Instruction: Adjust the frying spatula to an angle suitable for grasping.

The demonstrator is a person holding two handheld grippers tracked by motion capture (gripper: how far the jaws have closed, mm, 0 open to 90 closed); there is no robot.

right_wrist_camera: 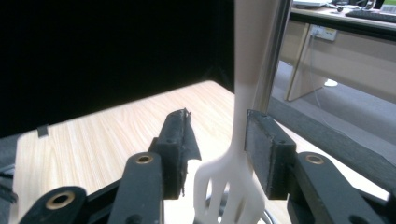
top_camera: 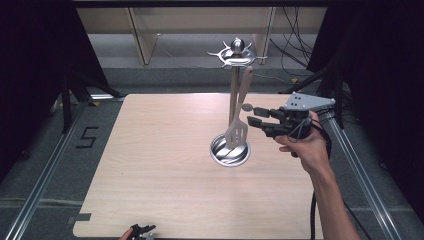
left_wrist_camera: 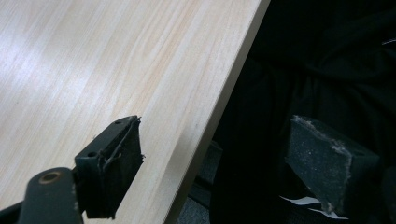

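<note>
Right tongs (right_wrist_camera: 217, 154) parted around hanging white slotted spatula (right_wrist_camera: 238, 182), wooden table (right_wrist_camera: 93, 140) below

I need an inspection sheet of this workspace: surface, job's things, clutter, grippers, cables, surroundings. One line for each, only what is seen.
Surface: light wooden table, bare apart from the rack.
Job's things: metal utensil rack with round base, upright pole and hook crown; pale slotted spatula hanging from the crown, head over the base.
Clutter: nothing seen.
Grippers: right gripper open, jaws on either side of the spatula neck, not closed on it; left gripper open at the table's near edge, holding nothing.
Cables: black cable trailing along the right forearm; loose cables on the floor behind.
Surroundings: dark curtains at both sides, floor rails, wooden furniture behind.
</note>
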